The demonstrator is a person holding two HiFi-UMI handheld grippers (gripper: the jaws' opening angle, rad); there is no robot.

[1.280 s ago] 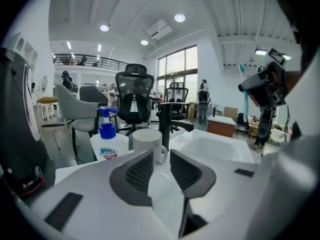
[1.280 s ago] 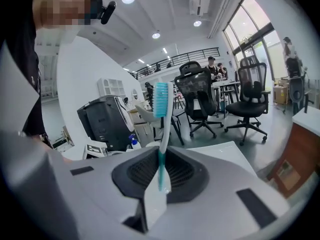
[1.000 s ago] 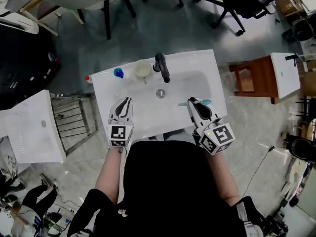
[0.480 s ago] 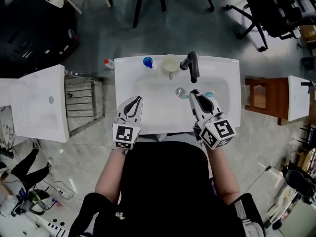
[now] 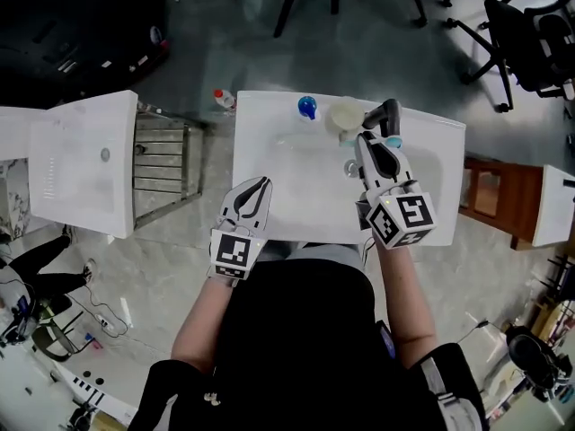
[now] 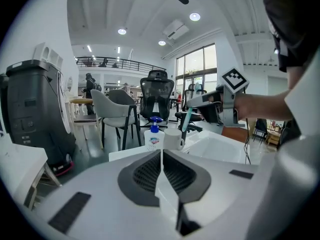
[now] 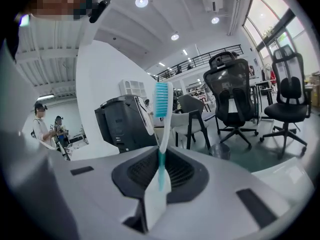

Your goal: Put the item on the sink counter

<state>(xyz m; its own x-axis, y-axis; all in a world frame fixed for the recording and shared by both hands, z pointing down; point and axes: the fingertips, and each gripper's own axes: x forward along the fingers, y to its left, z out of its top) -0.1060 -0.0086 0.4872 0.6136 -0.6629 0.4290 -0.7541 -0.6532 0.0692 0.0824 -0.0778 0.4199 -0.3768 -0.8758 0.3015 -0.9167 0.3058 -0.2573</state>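
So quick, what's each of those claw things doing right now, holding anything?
Left gripper: closed, empty.
Right gripper: closed on a toothbrush.

Teal-and-white toothbrush (image 7: 162,130), white sink (image 5: 269,137), blue-capped soap bottle (image 5: 307,108), cream cup (image 5: 345,114), black tap (image 5: 384,112)

Gloss against matt
Smooth, glossy white ceramic sink (image 5: 269,164); matt black metal tap (image 5: 387,109); shiny teal-and-white plastic toothbrush (image 7: 162,134)

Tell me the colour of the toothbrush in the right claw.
The toothbrush is teal and white, with teal bristles; the right gripper view shows it best.
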